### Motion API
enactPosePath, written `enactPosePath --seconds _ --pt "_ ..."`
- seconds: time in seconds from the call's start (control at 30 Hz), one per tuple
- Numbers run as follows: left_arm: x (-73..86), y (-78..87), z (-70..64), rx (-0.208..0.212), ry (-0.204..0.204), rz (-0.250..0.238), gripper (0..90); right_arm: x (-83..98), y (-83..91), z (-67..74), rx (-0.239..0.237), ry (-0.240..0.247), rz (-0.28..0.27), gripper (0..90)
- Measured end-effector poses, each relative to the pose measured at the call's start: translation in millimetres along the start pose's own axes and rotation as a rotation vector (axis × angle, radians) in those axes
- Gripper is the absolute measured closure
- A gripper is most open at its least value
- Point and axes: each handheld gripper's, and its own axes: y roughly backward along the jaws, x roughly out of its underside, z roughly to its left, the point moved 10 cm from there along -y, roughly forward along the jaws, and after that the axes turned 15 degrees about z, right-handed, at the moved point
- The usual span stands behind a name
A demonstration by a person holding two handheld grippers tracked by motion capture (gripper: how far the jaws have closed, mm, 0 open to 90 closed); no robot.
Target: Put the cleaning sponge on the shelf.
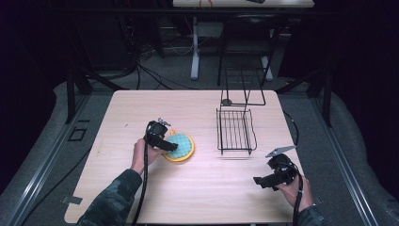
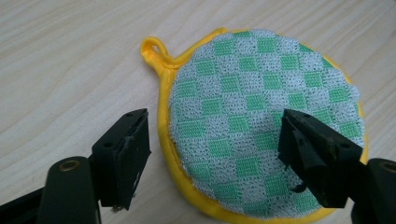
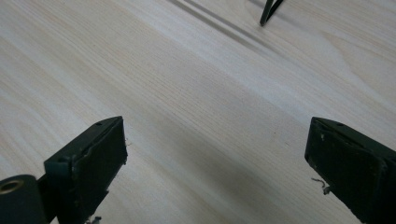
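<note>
Left tool [image 2: 212, 140] hovers low over the round yellow-rimmed scrubber [image 2: 261, 126], jaws partway apart straddling its near edge, gripping nothing. Well right of the scrubber, below the wire rack [image 1: 235, 131], the right tool [image 3: 217, 154] gapes wide over bare counter [image 1: 197, 188].

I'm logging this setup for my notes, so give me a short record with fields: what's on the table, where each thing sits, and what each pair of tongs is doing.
surface: light wooden table
item in hand's reach: round scrubbing pad, green-and-white checked top, yellow rim with a loop, lying flat
wire rack: black wire rack, right of the pad, apart from it
left tongs: left tongs straddle the pad's near edge, one jaw over the checked top, the other outside the rim over the wood; pads not pressing
right tongs: right tongs open over bare wood, nothing between the jaws
</note>
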Motion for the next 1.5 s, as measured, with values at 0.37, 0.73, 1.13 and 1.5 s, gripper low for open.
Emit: enactPosePath --seconds 0.37,0.73,1.13,1.5 --pt "3.0 -3.7 -1.4 0.036 0.04 0.01 38.5 0.4 -0.4 0.8 -0.001 0.008 0.002 5.1" --pt "3.1 -2.5 -2.8 0.007 0.024 0.002 51.5 0.5 0.0 1.9 -0.001 0.009 0.004 5.8" --pt "2.8 -1.3 0.4 -0.019 0.026 -0.002 68.8 1.1 -1.1 1.5 0.006 0.007 0.01 7.3" --pt "0.0 0.1 0.1 -0.05 0.005 -0.018 83.2 1.7 -1.5 -0.2 0.016 0.016 0.016 7.6"
